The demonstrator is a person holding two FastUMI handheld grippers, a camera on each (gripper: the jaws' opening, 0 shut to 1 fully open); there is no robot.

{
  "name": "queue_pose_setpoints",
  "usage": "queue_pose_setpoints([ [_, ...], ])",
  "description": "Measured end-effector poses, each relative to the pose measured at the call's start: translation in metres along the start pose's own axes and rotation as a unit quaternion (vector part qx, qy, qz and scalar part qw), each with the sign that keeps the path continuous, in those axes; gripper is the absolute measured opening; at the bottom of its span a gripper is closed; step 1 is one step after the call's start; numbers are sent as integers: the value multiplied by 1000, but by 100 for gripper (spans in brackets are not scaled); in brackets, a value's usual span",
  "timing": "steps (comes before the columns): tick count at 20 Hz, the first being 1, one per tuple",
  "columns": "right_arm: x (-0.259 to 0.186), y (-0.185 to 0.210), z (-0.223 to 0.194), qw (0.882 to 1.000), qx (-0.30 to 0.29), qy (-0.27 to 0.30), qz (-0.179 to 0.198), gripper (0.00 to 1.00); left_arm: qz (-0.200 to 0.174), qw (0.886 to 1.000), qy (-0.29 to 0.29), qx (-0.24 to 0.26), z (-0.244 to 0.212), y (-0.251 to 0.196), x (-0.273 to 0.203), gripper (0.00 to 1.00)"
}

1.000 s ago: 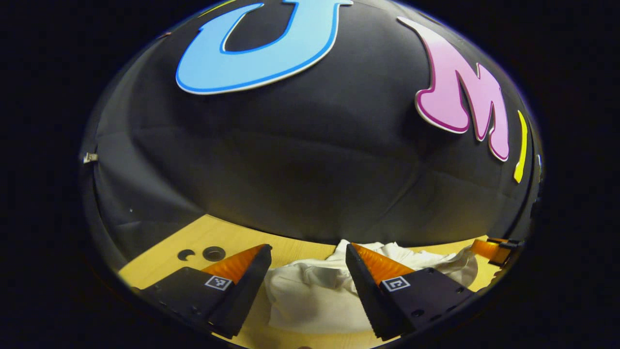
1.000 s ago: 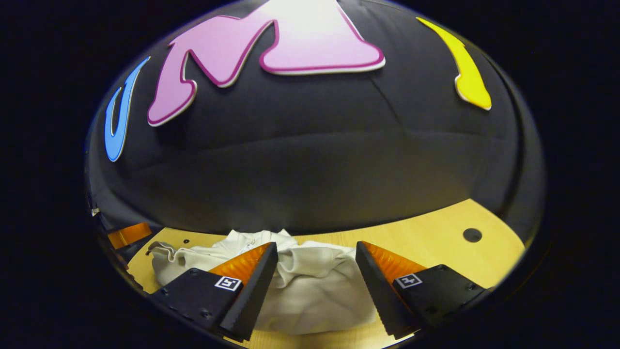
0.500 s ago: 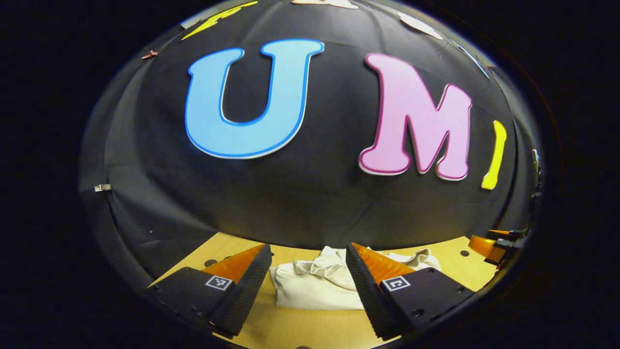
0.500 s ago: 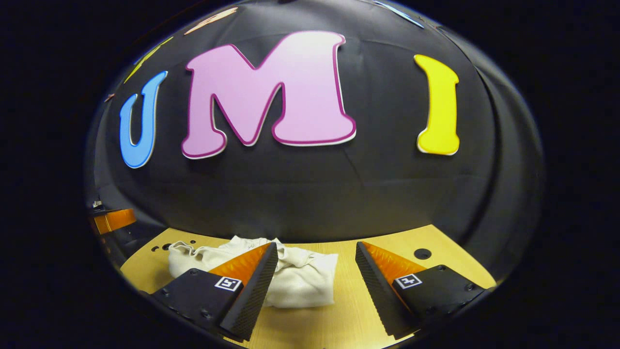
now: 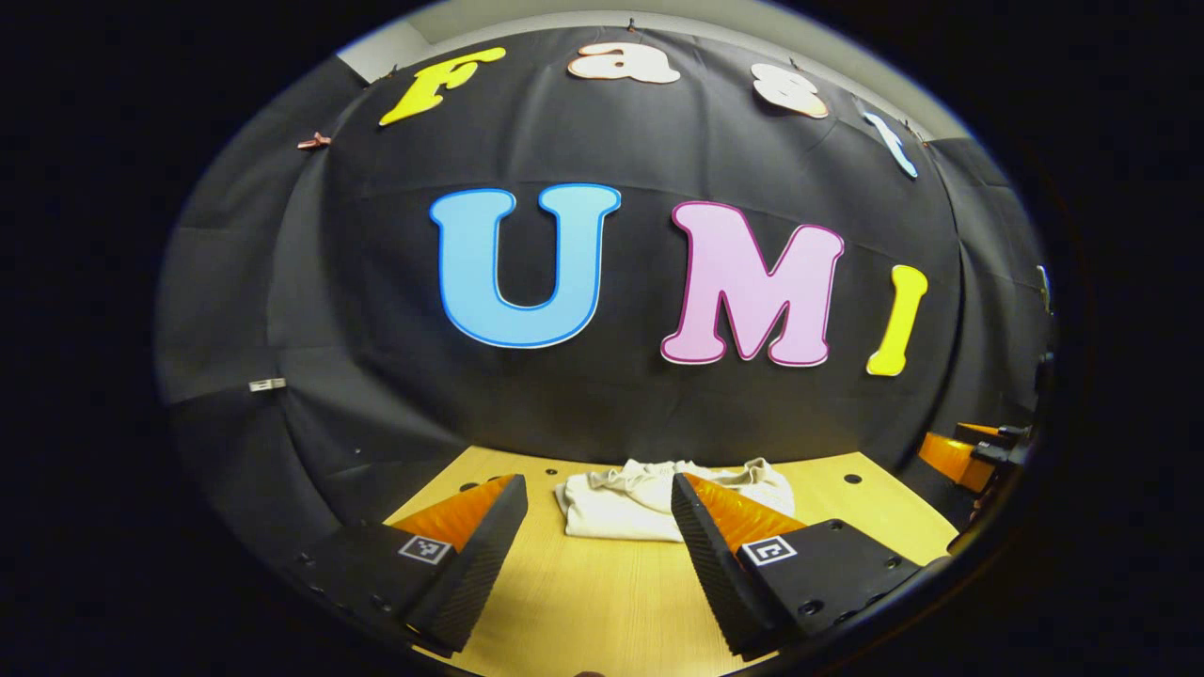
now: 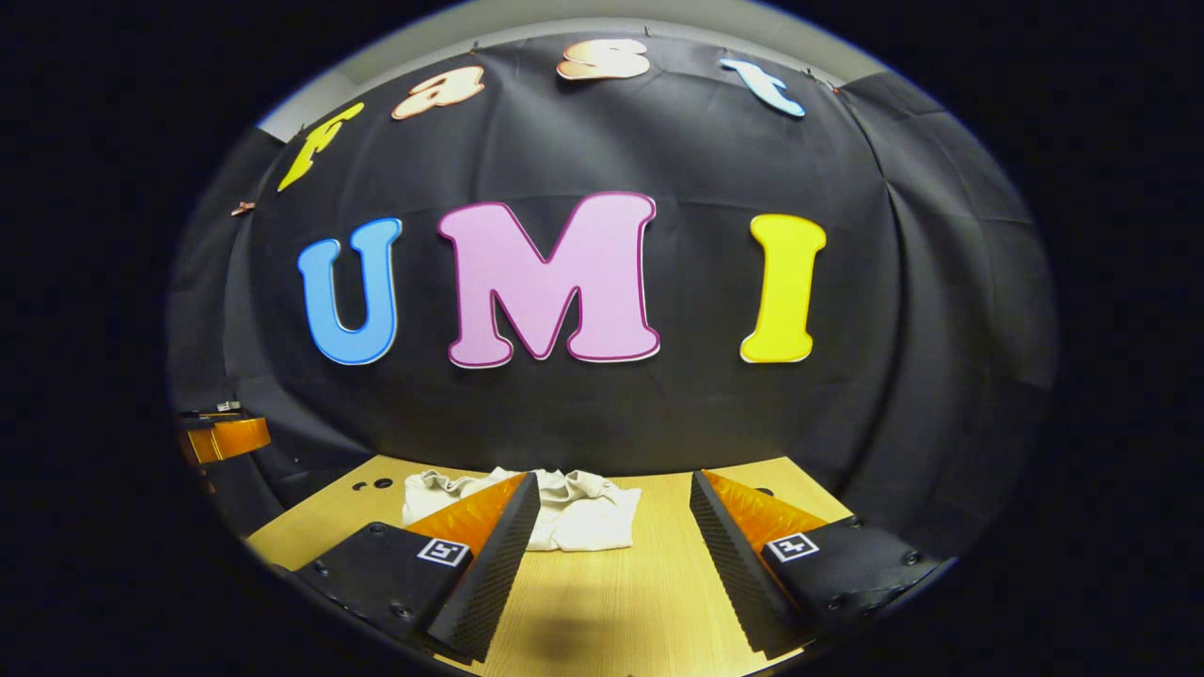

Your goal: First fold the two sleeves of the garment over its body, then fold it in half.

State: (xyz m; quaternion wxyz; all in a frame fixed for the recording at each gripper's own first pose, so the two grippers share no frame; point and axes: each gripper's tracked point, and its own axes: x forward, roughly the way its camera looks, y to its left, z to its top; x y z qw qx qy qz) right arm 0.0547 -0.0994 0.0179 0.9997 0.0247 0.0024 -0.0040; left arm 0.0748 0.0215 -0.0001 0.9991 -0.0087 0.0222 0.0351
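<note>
Near the bench's (image 5: 602, 602) far edge, by the wall, lies one pale garment (image 5: 621, 503) bundled so its sleeves can't be made out. Your left claw (image 5: 599, 541) and right claw (image 6: 613, 541) both gape wide, empty, partly hiding it.

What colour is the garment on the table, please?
Off-white, plain; the garment shows best in the left gripper view.

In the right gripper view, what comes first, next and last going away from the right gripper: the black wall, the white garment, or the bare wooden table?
1. Table: bare wood right between the right gripper's fingers.
2. Garment: bundled farther along the table, left of centre.
3. Black wall: behind the table's far edge.
</note>
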Motion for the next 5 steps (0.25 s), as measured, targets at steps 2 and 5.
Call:
queue_pose_setpoints([
  [2, -32, 3, 0, 1000, -6, 5, 7, 98, -1, 1000, 1, -12, -3, 1, -37, 96],
  [5, -70, 11, 0, 1000, -9, 15, 22, 98, -10, 999, 2, -31, -10, -6, -88, 96],
])
